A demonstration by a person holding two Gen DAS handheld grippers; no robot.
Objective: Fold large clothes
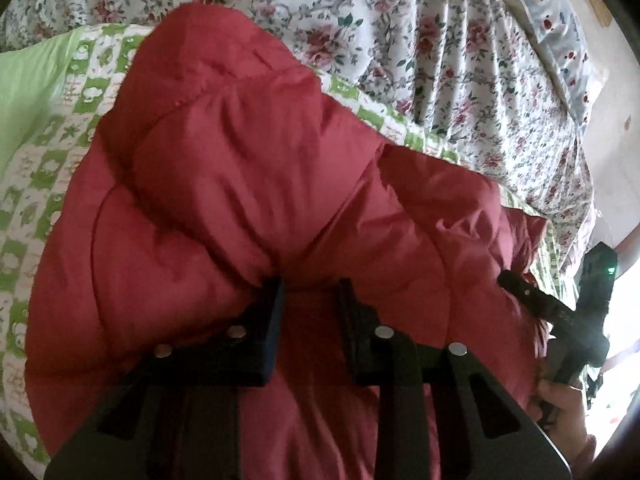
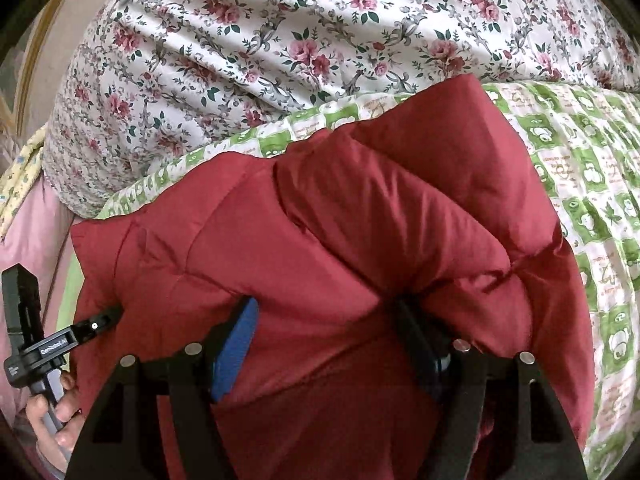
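A red puffer jacket [image 1: 248, 184] lies bunched on a bed and fills the middle of both views [image 2: 360, 216]. My left gripper [image 1: 310, 292] is shut on a thick fold of the jacket's near edge, with red fabric packed between its fingers. My right gripper [image 2: 326, 316] is likewise shut on a wide fold of the jacket, its blue-padded left finger [image 2: 234, 352] pressed against the fabric. The right gripper also shows in the left wrist view [image 1: 532, 300] at the jacket's right edge. The left gripper shows in the right wrist view [image 2: 92, 326] at the jacket's left edge.
The jacket rests on a green and white checked quilt [image 1: 48, 152], also in the right wrist view [image 2: 580, 184]. A rose-patterned duvet [image 1: 440, 52] is heaped behind it [image 2: 280, 40]. A pale pillow [image 1: 560, 40] lies far right. Pink bedding [image 2: 28, 240] lies at the left.
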